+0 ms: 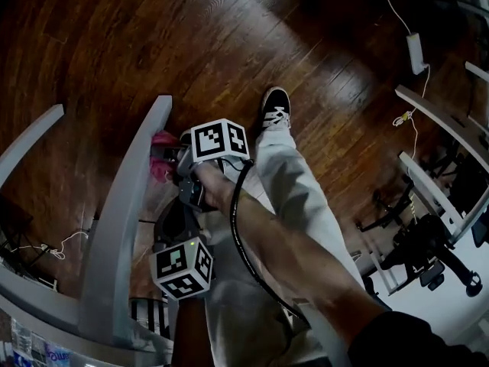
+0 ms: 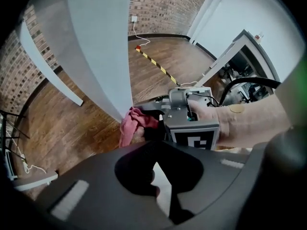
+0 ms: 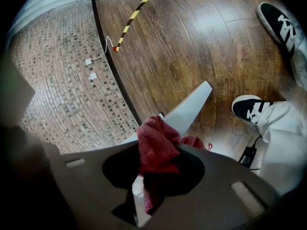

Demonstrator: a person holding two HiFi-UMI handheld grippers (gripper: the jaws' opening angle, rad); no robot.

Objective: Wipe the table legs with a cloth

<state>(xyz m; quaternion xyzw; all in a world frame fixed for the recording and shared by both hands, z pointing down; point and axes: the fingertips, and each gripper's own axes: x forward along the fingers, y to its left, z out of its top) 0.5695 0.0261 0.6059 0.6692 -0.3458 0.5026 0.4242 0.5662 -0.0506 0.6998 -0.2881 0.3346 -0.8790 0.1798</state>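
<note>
Right arm [image 1: 290, 251] stretched forward and down, hand [image 1: 216, 183] wrapped round right gripper [image 1: 177, 164], jaws clamped on red cloth [image 3: 156, 147]. Left gripper [image 1: 180, 219] just behind right gripper, aimed at its marker cube [image 1: 219, 140], jaws together, nothing between.
</note>
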